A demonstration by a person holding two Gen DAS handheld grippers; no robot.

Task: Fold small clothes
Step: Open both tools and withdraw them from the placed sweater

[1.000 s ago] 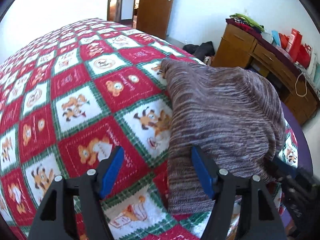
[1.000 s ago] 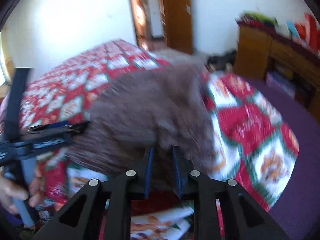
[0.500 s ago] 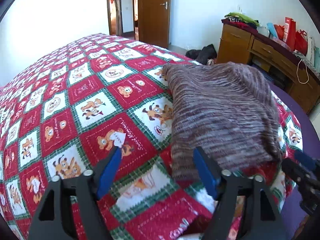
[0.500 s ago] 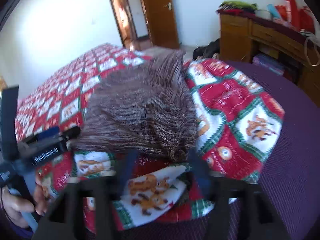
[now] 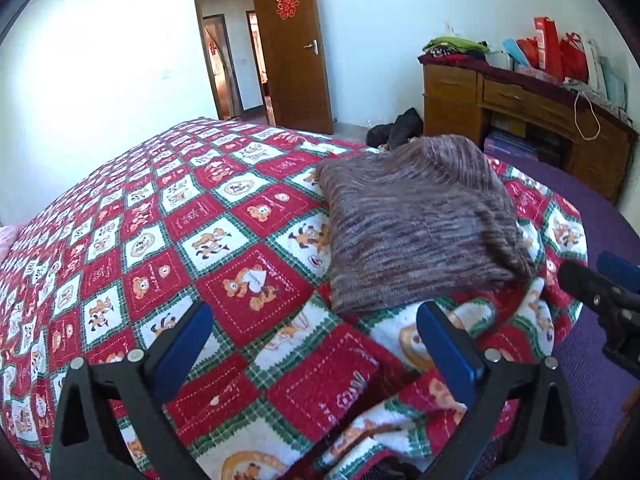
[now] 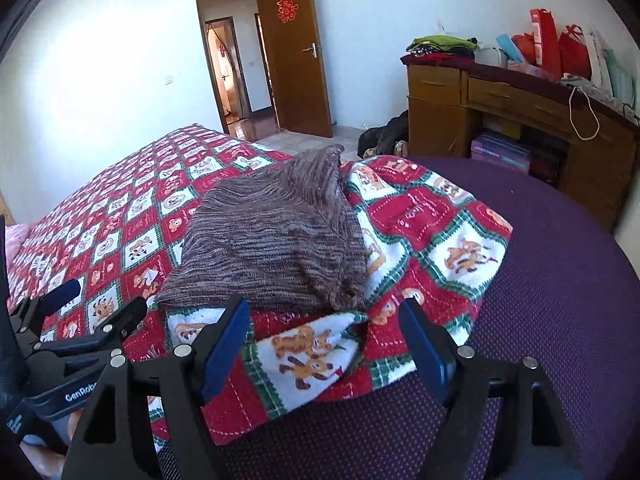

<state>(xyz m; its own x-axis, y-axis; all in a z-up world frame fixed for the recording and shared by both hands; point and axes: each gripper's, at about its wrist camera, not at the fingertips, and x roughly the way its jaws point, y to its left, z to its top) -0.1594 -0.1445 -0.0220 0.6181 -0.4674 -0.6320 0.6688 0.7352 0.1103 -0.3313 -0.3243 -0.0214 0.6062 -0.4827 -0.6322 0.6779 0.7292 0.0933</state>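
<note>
A folded brown striped knit garment (image 5: 416, 220) lies on the red, white and green checked blanket (image 5: 160, 240) near the bed's corner; it also shows in the right wrist view (image 6: 272, 248). My left gripper (image 5: 316, 340) is open and empty, pulled back short of the garment's near edge. My right gripper (image 6: 324, 336) is open and empty, just short of the garment over the rumpled blanket corner (image 6: 312, 356). The left gripper shows at the left of the right wrist view (image 6: 80, 320), the right gripper at the right edge of the left wrist view (image 5: 600, 288).
A purple bed sheet (image 6: 560, 280) is exposed at the right where the blanket ends. A wooden desk (image 5: 520, 112) with bags and stacked clothes stands by the far wall. Dark clothes (image 5: 396, 130) lie on the floor near an open wooden door (image 5: 292, 48).
My right gripper let go of the brown garment and opened. Both grippers drew back from the garment, which now lies flat and still.
</note>
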